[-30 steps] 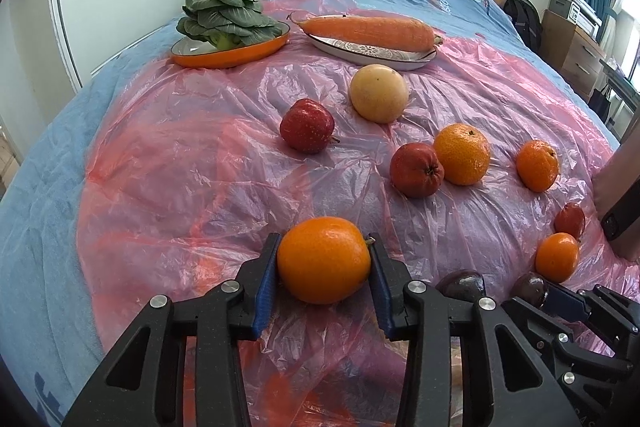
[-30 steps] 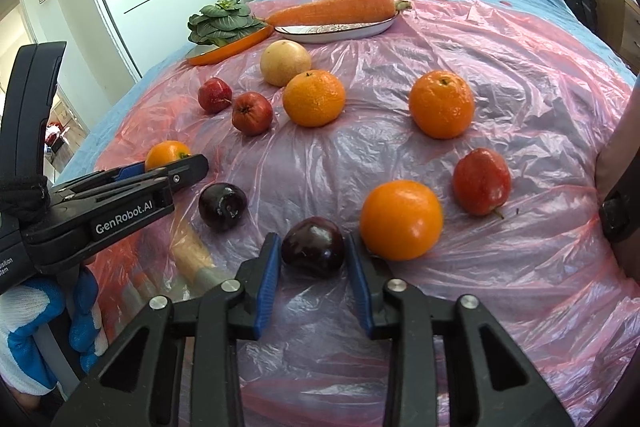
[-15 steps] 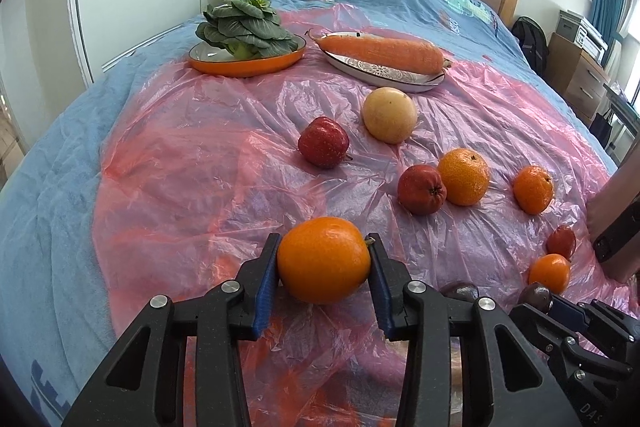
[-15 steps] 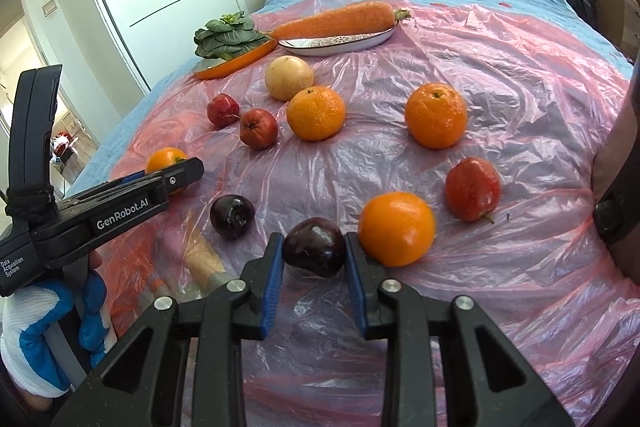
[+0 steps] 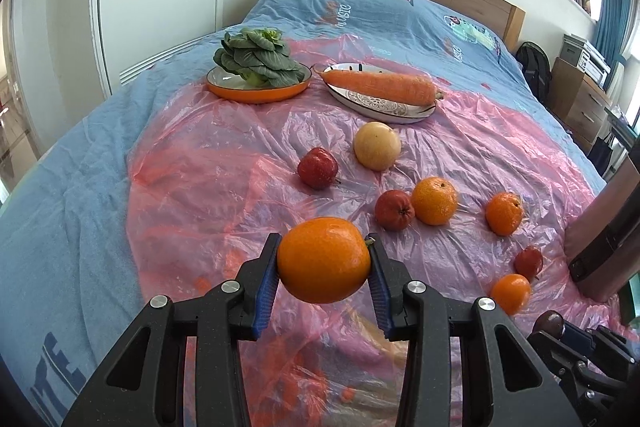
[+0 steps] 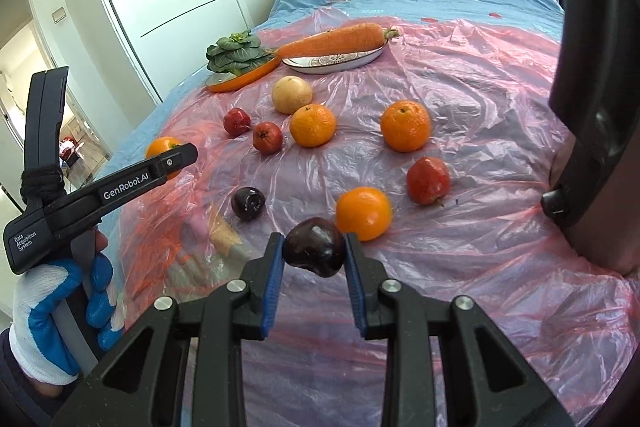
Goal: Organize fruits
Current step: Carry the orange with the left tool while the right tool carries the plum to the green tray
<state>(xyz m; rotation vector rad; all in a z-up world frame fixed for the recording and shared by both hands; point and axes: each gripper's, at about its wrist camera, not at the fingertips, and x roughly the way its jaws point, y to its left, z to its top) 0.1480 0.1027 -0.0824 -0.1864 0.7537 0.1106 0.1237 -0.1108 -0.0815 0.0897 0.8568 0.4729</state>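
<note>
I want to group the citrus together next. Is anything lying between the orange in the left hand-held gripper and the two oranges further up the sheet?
Partly. The left hand-held gripper holds the orange above the sheet; a red fruit sits directly before the nearest orange. The other orange has open sheet before it.

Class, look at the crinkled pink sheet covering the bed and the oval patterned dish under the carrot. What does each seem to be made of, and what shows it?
Crinkled pink sheet: probably thin plastic film, translucent and glossy; it creases sharply and the blue bedding shows through. Oval patterned dish: likely glazed ceramic or enamelled metal, given its smooth white rim and printed pattern; the pictures cannot settle which.
</note>
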